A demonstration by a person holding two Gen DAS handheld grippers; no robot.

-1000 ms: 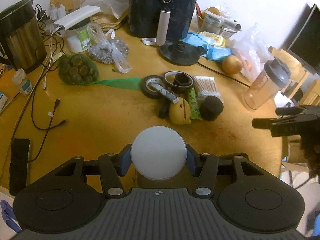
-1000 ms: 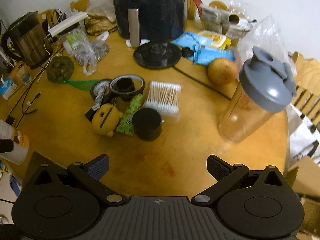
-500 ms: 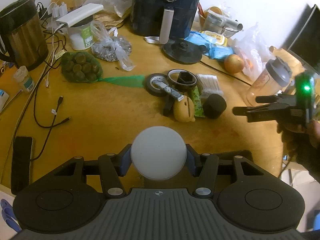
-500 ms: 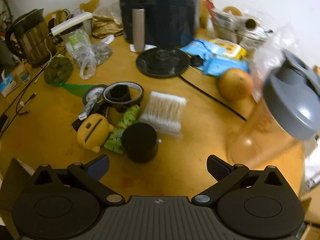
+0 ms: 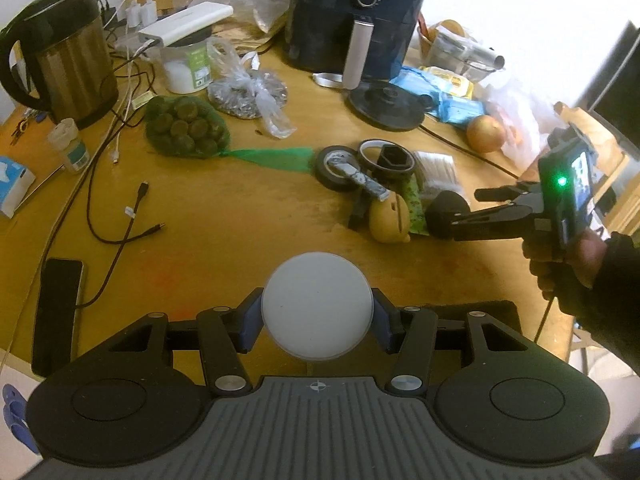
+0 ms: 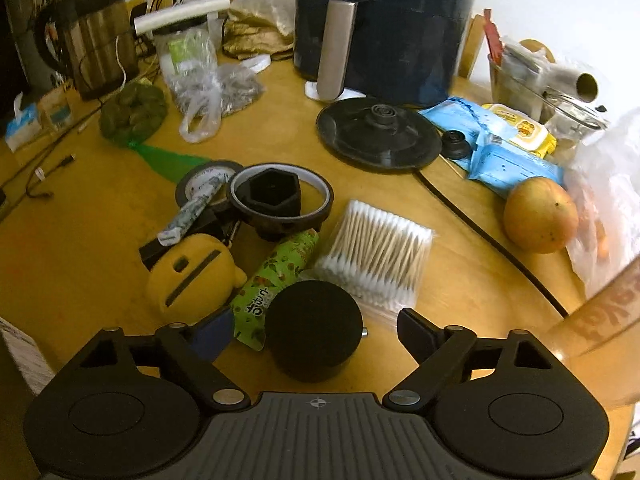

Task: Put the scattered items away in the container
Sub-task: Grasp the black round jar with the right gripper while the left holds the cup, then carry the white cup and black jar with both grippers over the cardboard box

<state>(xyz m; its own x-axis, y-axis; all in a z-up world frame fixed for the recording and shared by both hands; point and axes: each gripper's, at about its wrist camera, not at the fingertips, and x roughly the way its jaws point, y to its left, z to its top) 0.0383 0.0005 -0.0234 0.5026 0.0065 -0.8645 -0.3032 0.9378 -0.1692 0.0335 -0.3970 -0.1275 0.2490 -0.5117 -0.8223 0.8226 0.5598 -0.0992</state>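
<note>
My left gripper (image 5: 318, 314) is shut on a white round container (image 5: 318, 306) whose flat top faces the camera, held above the table's near edge. The scattered pile lies mid-table: a black cylinder (image 6: 312, 332), a yellow toy (image 6: 192, 276), a green sachet (image 6: 276, 276), a pack of cotton swabs (image 6: 380, 256), tape rolls (image 6: 208, 184) and a black hexagonal piece (image 6: 272, 192) inside a ring. My right gripper (image 6: 314, 334) straddles the black cylinder, jaws closing, with gaps left on both sides. In the left wrist view the right gripper (image 5: 464, 210) reaches in from the right.
A dark air fryer (image 6: 380, 28) and a black round base (image 6: 380, 136) stand behind the pile. An orange (image 6: 540, 216), blue packets (image 6: 504, 156) and a clear shaker bottle (image 6: 600, 312) crowd the right. A kettle (image 5: 68, 60), cables (image 5: 120, 200) and a phone (image 5: 56, 312) lie left.
The right gripper has come down and forward over the black cylinder and its jaws have narrowed. The left gripper has stayed put with the white container.
</note>
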